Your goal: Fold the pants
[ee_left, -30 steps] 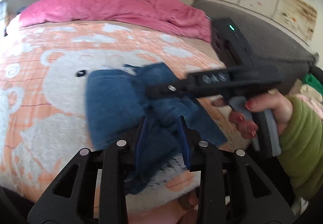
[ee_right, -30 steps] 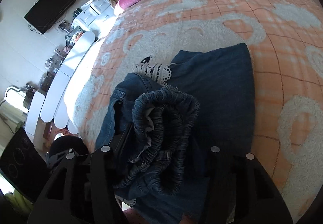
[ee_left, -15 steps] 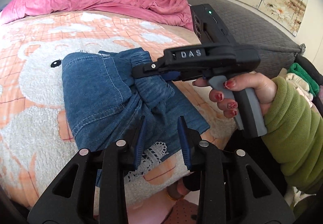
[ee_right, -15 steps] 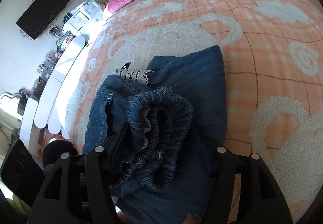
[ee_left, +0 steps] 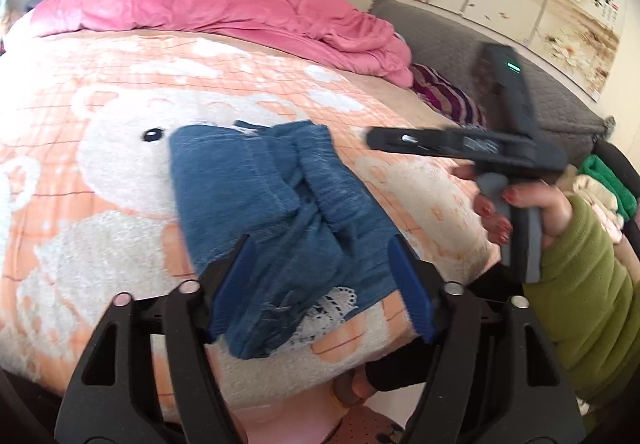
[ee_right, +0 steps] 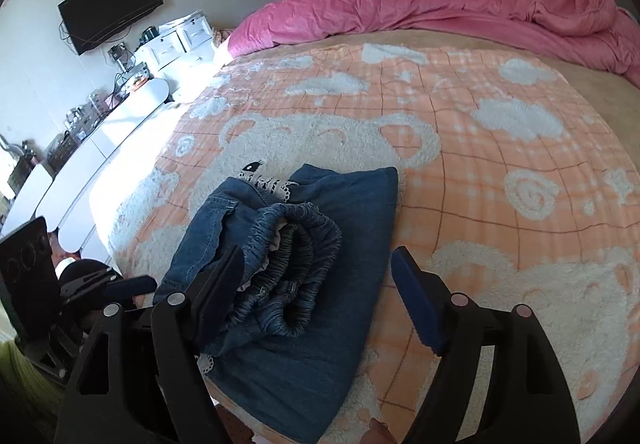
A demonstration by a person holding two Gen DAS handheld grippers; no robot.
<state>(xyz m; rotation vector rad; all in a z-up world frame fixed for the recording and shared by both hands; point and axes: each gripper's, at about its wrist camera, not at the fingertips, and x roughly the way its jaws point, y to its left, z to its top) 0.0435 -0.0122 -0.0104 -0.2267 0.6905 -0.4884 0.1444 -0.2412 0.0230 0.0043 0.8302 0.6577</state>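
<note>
The left claw (ee_left: 320, 284) and the right claw (ee_right: 318, 286) both gape wide with nothing in them, just above the near end of the pants (ee_right: 320, 284). The pants look soft, floppy and a bit thick, so the stretchy bunched waist (ee_right: 296, 244) on top seems the best place to pinch. They are blue jeans with white lace trim, folded into a small lumpy pile near the front edge of the bed (ee_right: 500, 164), on its orange bear blanket.

Your bed (ee_right: 500, 148) and what lies on it

You see an orange and white bear blanket (ee_left: 100, 172) spread over the bed. The folded blue pants (ee_right: 320, 284) lie on it near the front edge. A crumpled pink quilt (ee_right: 440, 8) lies along the far side. A striped cloth (ee_left: 444, 94) lies just beside it.
</note>
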